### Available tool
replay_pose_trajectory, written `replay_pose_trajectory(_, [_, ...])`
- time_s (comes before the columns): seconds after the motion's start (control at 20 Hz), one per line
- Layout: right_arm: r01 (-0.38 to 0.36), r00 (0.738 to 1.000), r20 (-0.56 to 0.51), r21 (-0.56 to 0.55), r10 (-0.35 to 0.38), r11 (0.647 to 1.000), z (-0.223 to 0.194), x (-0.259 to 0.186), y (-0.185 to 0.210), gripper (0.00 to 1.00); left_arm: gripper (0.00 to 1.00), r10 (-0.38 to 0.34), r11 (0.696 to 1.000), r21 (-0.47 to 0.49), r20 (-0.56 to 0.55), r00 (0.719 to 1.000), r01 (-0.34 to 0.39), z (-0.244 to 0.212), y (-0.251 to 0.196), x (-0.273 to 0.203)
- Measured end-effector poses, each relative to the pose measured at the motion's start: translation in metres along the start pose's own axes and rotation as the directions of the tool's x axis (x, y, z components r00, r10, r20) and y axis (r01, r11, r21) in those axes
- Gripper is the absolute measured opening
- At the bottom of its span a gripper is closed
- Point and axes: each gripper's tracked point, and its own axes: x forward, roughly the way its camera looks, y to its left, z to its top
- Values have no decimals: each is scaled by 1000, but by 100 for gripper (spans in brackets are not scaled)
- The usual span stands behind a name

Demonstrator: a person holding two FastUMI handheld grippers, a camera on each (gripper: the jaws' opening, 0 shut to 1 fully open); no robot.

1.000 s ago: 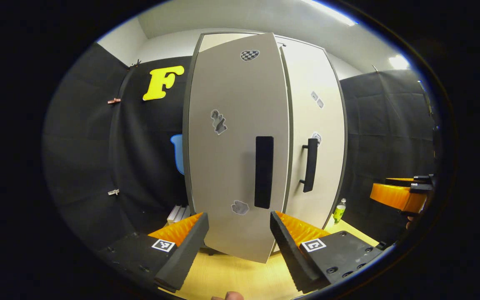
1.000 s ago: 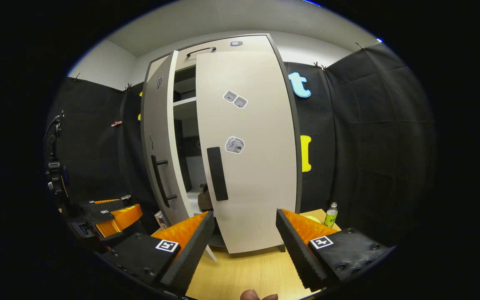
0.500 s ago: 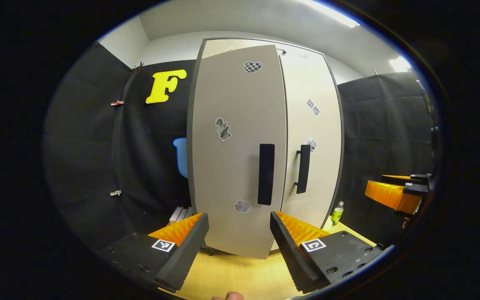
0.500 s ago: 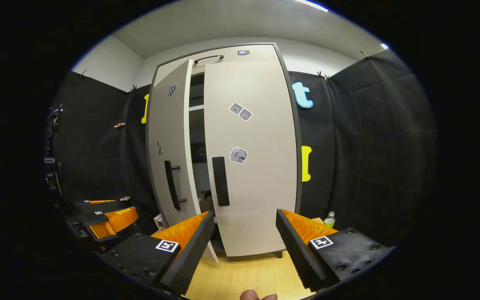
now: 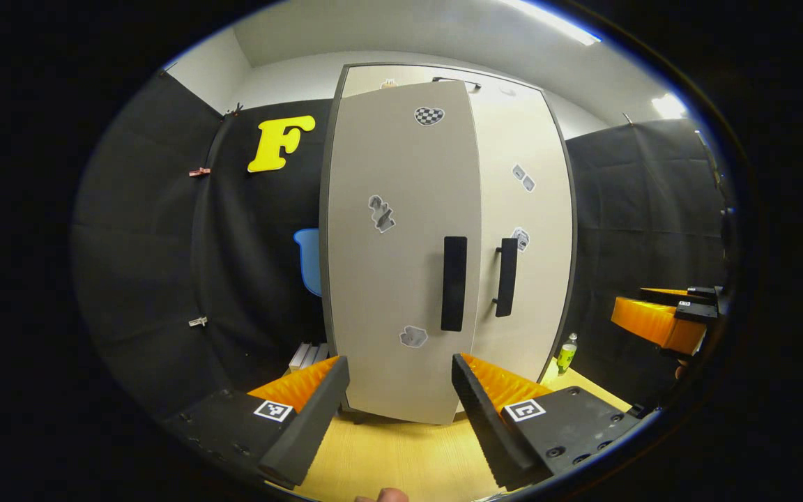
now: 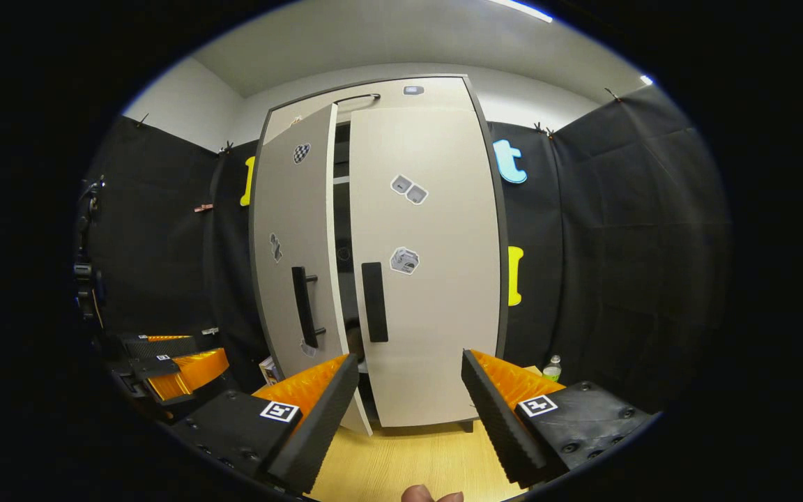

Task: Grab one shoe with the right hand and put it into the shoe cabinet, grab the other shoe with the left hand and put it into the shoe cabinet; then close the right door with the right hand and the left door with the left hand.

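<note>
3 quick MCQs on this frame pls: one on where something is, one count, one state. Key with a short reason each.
1. Where does the green bottle stand?
A. on the floor to the right of the cabinet
B. on top of the cabinet
C. between the right gripper's fingers

2. How many stickers are on the left door?
A. one
B. three
C. five

3. What state is the left door in?
A. fully shut
C. swung wide open
B. nearly shut, a narrow gap left

Key: 1 A, it stands low beside the cabinet at its right edge in both views. 2 B, the left gripper view shows one at the top, one mid-door and one near the bottom. 3 B, the right gripper view shows a dark slit between it and the right door. The left gripper and the right gripper both hang open, touching nothing.
</note>
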Motion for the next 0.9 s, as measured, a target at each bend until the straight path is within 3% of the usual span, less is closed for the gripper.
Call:
replay_pose_trajectory(0.25, [-4,1000,0,-1,4,1000,1,-2,1,98,94,1,1000,-3,-3,1000,-1,-1,0,-6])
replay_pose_trajectory(0.3, [-5,1000,0,1,5,1000,1,-3,2,98,98,0,1000,-4,-3,1000,0,-1,-1,-7])
replay_pose_trajectory(0.9, [-9,1000,-2,-2,9,1000,1,-2,-2,98,95,5,1000,-7,-1,1000,-5,0,-2,-10])
